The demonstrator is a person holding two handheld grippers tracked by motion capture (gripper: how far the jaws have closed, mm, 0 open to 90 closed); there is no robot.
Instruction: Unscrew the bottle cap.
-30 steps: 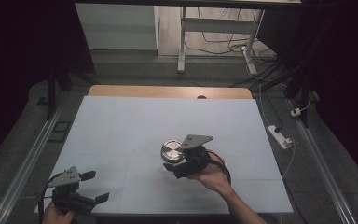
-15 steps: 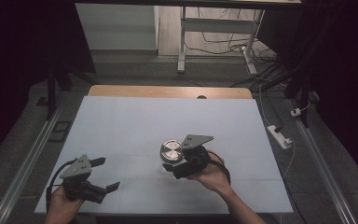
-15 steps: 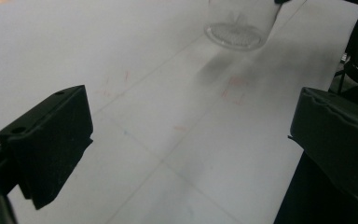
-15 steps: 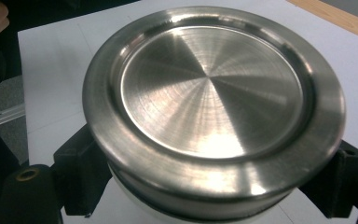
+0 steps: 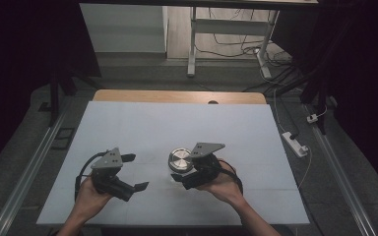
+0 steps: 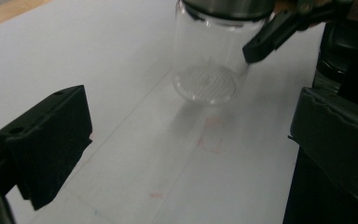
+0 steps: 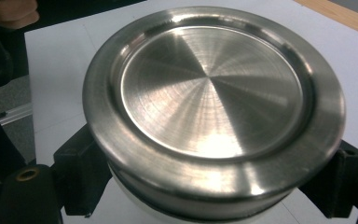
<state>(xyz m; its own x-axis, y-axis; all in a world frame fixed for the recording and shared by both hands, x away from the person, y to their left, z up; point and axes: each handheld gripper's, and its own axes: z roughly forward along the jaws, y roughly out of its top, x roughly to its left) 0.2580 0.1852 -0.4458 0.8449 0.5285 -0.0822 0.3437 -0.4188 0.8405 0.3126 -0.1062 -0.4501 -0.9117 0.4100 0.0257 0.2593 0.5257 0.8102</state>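
Glass jar, unmarked steel lid, no label

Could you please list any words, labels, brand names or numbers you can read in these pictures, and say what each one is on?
No text can be read.
The jar is clear glass with no label.
Its metal lid shows a brushed finish and no brand or number.
The faint red marks on the white table cover are too blurred to read as text.

Left gripper sits at the lower left of the high view, held in the left hand, jaws spread apart. Right gripper sits at lower centre, jaws clamped, gripped by the right hand.
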